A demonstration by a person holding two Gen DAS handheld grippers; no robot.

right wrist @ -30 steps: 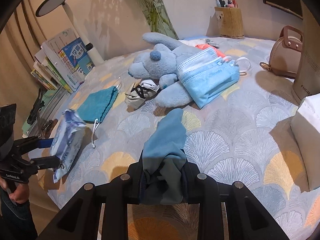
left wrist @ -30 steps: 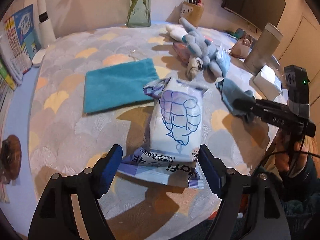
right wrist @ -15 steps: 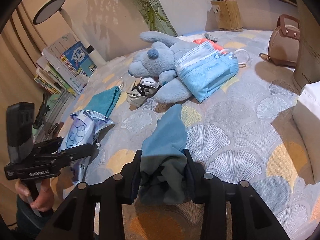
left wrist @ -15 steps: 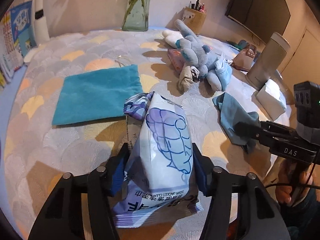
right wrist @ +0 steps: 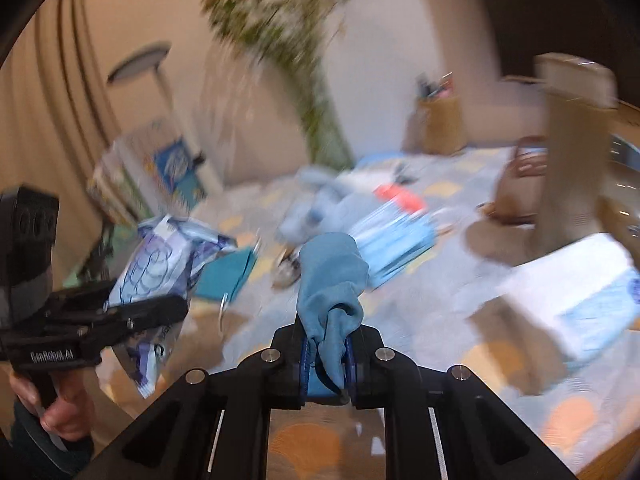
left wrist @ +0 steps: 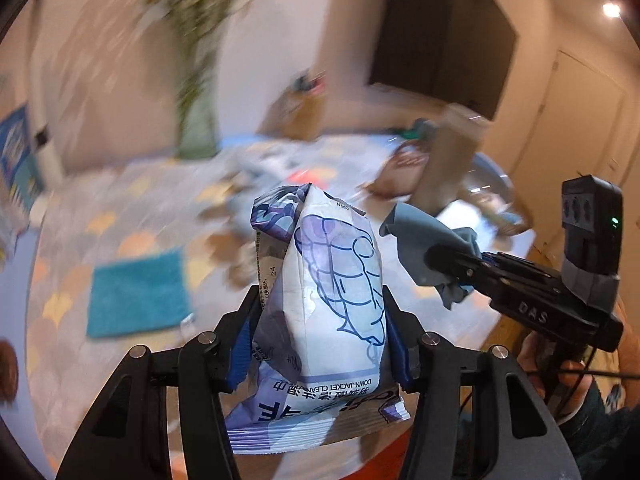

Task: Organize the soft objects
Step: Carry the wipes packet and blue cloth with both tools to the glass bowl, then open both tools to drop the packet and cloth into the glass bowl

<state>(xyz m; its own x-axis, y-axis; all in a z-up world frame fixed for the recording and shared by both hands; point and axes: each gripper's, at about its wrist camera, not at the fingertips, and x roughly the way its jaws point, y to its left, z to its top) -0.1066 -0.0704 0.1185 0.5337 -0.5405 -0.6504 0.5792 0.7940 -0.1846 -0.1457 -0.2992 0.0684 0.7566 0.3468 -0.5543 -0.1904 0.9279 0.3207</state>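
My left gripper (left wrist: 318,336) is shut on a white and blue soft wipes pack (left wrist: 332,292), held above the patterned table; the same pack (right wrist: 160,260) shows at the left of the right wrist view. My right gripper (right wrist: 326,354) is shut on a bunched blue cloth (right wrist: 332,280), lifted off the table; the blue cloth (left wrist: 432,248) hangs from its tip at the right of the left wrist view. A blue plush toy (right wrist: 320,208) and a pack of blue face masks (right wrist: 396,236) lie blurred further back. A teal pouch (left wrist: 138,292) lies flat at the left.
Everything behind is motion-blurred. A glass vase with green stems (left wrist: 196,128), a pen holder (right wrist: 440,124), a brown handbag (right wrist: 520,184), a tall beige cylinder (right wrist: 576,136) and a white tissue pack (right wrist: 576,292) stand around the table. Books (right wrist: 152,176) and a lamp lean at the left.
Both grippers rose from the table with their loads: the wipes pack and the blue cloth now hang in the air. The right jaws squeezed tighter on the cloth.
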